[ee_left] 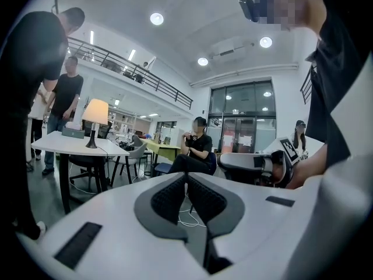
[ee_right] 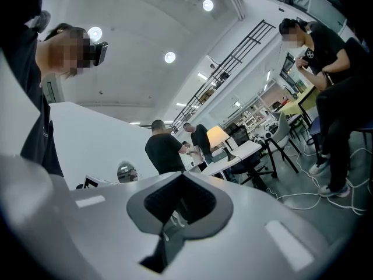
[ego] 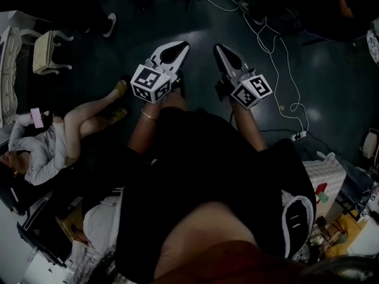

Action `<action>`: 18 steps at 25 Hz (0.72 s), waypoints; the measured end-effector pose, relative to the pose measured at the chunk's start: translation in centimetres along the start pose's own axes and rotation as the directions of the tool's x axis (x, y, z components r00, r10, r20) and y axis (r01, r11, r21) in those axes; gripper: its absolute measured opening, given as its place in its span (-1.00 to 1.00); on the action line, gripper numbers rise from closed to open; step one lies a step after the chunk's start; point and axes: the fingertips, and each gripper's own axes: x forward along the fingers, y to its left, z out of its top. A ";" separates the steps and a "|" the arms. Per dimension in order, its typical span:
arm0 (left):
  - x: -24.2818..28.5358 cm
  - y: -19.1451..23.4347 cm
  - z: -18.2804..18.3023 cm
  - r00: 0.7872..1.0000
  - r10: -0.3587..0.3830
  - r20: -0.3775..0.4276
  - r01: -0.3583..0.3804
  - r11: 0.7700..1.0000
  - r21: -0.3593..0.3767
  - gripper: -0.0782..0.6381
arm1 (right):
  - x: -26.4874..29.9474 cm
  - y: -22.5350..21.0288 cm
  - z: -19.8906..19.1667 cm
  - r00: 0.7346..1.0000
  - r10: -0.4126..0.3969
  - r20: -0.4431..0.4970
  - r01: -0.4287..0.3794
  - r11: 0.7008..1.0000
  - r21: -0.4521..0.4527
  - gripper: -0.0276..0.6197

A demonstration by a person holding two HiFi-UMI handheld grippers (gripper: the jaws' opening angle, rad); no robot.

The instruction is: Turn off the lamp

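lamp (ee_left: 95, 112) | cream shade, dark stem | apparently lit | upright | on white table (ee_left: 55, 143)

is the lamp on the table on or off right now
On: the lamp has a shade that glows warm yellow above the white table, seen in both gripper views.

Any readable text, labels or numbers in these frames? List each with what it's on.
No text can be read in any view.
Left marker cube and right marker cube: square code patterns only, no letters.
Sheets on the glass doors: too small to read.
Seated person's shirt print: too blurred to read.
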 end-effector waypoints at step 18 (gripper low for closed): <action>5.5 6.6 1.3 0.995 -0.100 -0.010 0.100 0.995 -0.024 -0.76 | 5.8 -4.8 0.6 0.996 -0.091 0.004 0.091 0.996 0.003 -0.91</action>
